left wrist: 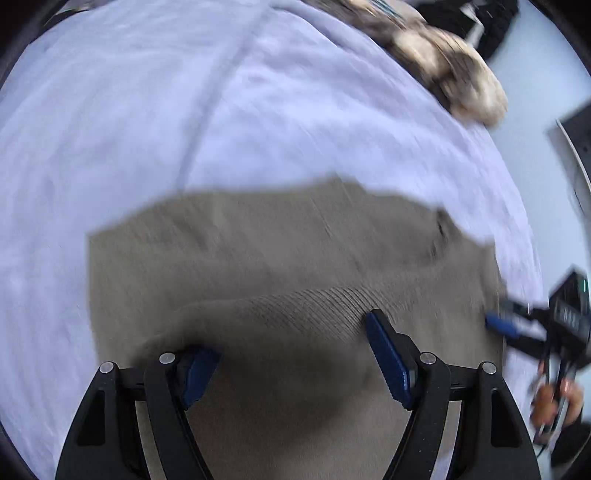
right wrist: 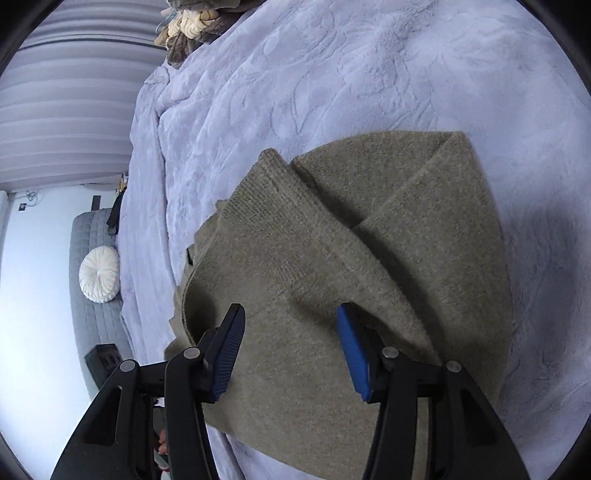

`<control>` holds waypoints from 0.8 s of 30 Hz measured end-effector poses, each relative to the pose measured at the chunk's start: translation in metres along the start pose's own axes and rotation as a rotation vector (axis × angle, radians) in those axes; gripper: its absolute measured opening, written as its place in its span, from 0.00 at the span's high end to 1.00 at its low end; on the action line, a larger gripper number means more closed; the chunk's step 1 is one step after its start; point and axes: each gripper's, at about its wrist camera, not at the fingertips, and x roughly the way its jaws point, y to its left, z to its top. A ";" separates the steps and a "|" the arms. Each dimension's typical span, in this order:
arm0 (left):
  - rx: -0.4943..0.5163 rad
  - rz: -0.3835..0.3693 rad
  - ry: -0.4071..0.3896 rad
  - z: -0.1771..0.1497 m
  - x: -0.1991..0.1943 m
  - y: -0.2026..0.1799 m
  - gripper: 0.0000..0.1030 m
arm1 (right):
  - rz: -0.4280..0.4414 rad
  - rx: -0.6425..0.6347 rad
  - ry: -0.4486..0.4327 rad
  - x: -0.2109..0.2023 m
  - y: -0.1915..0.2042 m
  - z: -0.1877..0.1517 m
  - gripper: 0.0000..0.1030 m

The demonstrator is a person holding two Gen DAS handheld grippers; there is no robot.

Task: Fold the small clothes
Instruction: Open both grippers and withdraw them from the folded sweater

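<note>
An olive-brown knit garment (left wrist: 280,258) lies partly folded on a lavender plush blanket (left wrist: 147,110). In the left wrist view my left gripper (left wrist: 291,354) hovers just over its ribbed fold, jaws wide, and the left pad (left wrist: 199,373) sits against a raised wrinkle without pinching it. In the right wrist view the garment (right wrist: 369,229) shows overlapping folded flaps and a ribbed band. My right gripper (right wrist: 291,350) stands open above its near part, and no cloth is pinched between the pads. That right gripper (left wrist: 517,326) also appears at the garment's right edge, held by a hand (left wrist: 554,402).
A heap of beige and brown clothes (left wrist: 443,62) lies at the blanket's far edge, and the heap (right wrist: 188,29) also shows in the right wrist view. Beside the bed stands a grey quilted seat (right wrist: 92,317) with a round white cushion (right wrist: 99,269). Bare blanket (right wrist: 369,74) stretches beyond the garment.
</note>
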 end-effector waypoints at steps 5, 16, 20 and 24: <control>-0.062 0.151 -0.068 0.028 -0.017 0.039 0.25 | -0.047 0.101 -0.110 -0.011 -0.011 0.012 0.46; -0.035 0.127 0.037 -0.035 -0.038 0.080 0.25 | -0.138 0.072 -0.165 -0.046 -0.012 -0.006 0.40; -0.031 0.259 0.023 -0.043 -0.029 0.084 0.25 | -0.179 0.071 -0.150 -0.045 -0.019 -0.015 0.40; -0.072 0.276 0.037 -0.046 -0.021 0.098 0.25 | -0.244 0.086 -0.132 -0.040 -0.030 -0.021 0.40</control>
